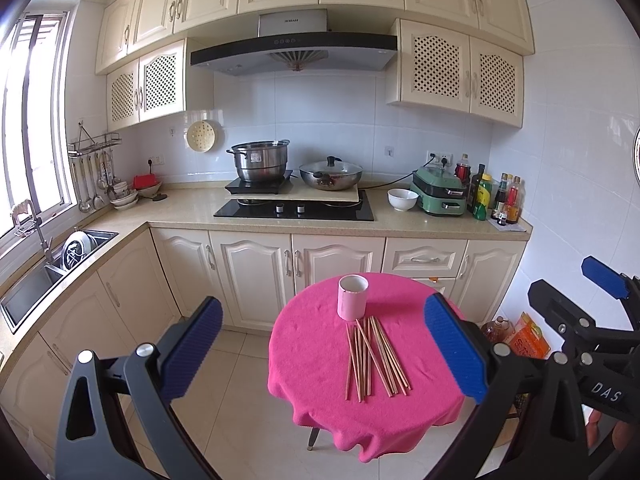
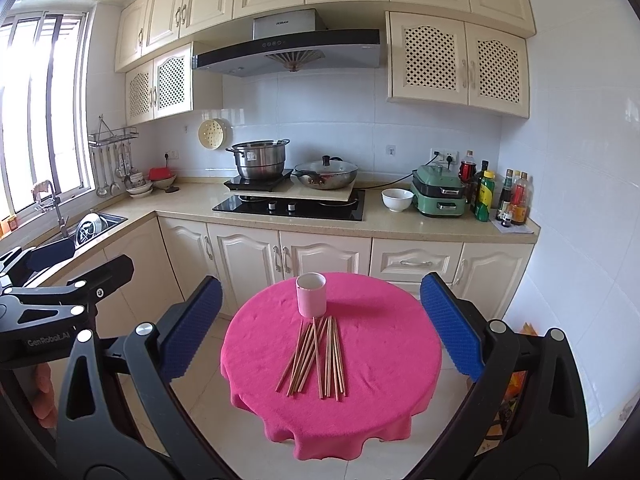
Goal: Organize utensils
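Observation:
Several wooden chopsticks (image 1: 374,356) lie in a loose pile on a round table with a pink cloth (image 1: 312,344). A pink cup (image 1: 353,297) stands upright just behind them, empty as far as I can see. My left gripper (image 1: 324,344) is open and empty, held above and in front of the table. My right gripper (image 2: 320,328) is also open and empty, at about the same distance. The chopsticks (image 2: 316,356), the cup (image 2: 311,294) and the cloth (image 2: 380,344) also show in the right wrist view. Each gripper appears at the edge of the other's view.
Behind the table runs a kitchen counter (image 1: 192,216) with a hob, a steel pot (image 1: 260,162), a wok (image 1: 330,174), a white bowl (image 1: 402,199), a green appliance and bottles. A sink (image 1: 48,272) is at the left. Bags stand on the floor at the right (image 1: 528,336).

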Demonstrator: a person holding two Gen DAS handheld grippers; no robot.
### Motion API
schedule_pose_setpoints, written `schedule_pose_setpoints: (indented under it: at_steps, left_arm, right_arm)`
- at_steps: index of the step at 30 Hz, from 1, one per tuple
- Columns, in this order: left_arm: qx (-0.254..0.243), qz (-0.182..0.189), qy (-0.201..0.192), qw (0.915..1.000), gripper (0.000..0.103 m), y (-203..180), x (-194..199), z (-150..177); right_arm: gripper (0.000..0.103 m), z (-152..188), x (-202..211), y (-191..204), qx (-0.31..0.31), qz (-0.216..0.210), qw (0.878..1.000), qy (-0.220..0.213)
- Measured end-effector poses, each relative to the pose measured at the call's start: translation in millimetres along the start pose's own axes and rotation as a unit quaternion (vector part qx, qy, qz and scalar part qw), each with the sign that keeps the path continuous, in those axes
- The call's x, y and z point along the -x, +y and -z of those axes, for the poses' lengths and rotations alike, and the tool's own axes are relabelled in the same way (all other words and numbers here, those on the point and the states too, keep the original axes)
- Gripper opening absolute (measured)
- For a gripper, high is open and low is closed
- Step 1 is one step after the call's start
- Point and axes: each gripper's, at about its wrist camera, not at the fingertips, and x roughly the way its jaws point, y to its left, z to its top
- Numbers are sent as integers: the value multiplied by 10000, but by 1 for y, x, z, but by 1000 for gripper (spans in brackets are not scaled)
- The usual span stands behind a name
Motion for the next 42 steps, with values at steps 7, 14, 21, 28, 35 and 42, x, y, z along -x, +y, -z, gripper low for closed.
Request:
schedule_pose_setpoints:
  at_steps: [7,14,21,28,35,42]
  left_arm:
    - [-14,19,60,10000,99,4,-6,1]
    - [-51,46,188,9998,99,4,-20,2]
    - [-98,66,387,9992,99,3,-49,4]
    - [-222,157,1216,9922,99,1,-131,15]
    - [12,422,2811,9587,99,6,-271,57]
    - [55,503,4080,9116,94,-7,-404,119]
  right_arm:
    - [97,1,-5,4,-14,3,10000,59]
    - [97,3,-15,6,16,53,9999,130]
    - [97,7,-43,-4,-171,0,9991,378]
    - [97,20,-116,-26,-312,-87,9933,1109]
    - [91,57,-237,-58,-277,-230,9737,2248]
    - [62,111,-355,-84,-225,-602,9328,3546]
